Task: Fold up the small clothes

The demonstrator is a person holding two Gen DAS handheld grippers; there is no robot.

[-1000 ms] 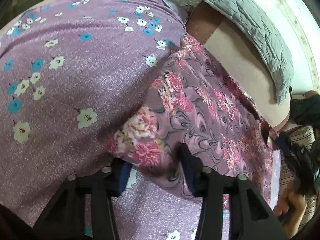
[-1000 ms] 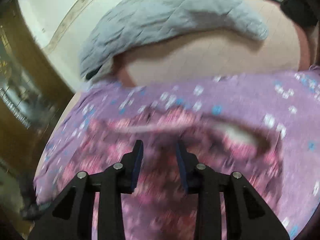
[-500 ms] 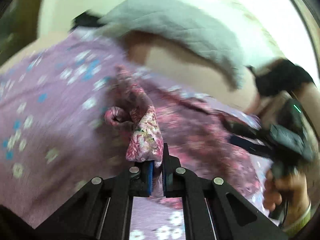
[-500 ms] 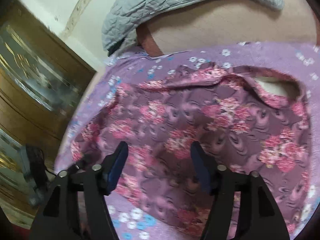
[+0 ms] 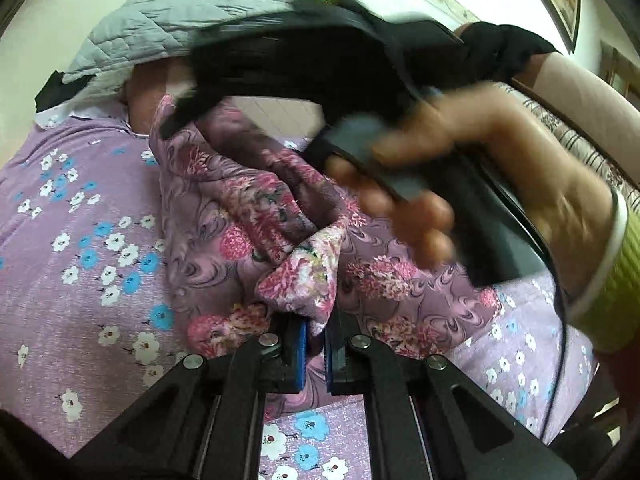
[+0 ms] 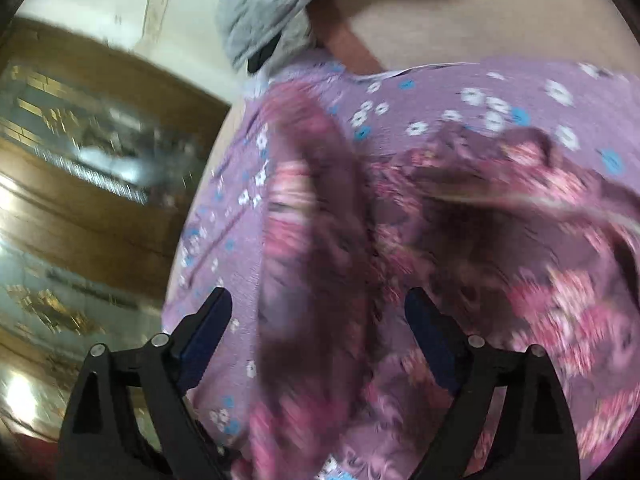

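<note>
Floral garment (image 5: 240,216) is pinched by the left gripper (image 5: 316,344).
Right gripper (image 6: 318,316) is held spread above the flowered bedsheet (image 5: 80,240).

Left gripper (image 5: 316,344): jaws nearly closed, clamped on a fold of cloth (image 5: 308,276), blue pads close together. Right gripper (image 6: 318,320): jaws spread wide, nothing between them, angled downward. In the left wrist view the right gripper's body crosses the upper frame, motion-blurred. Right hand (image 5: 472,152) wraps its handle, fingers curled round the grip, forearm extending to the frame's right edge.
</note>
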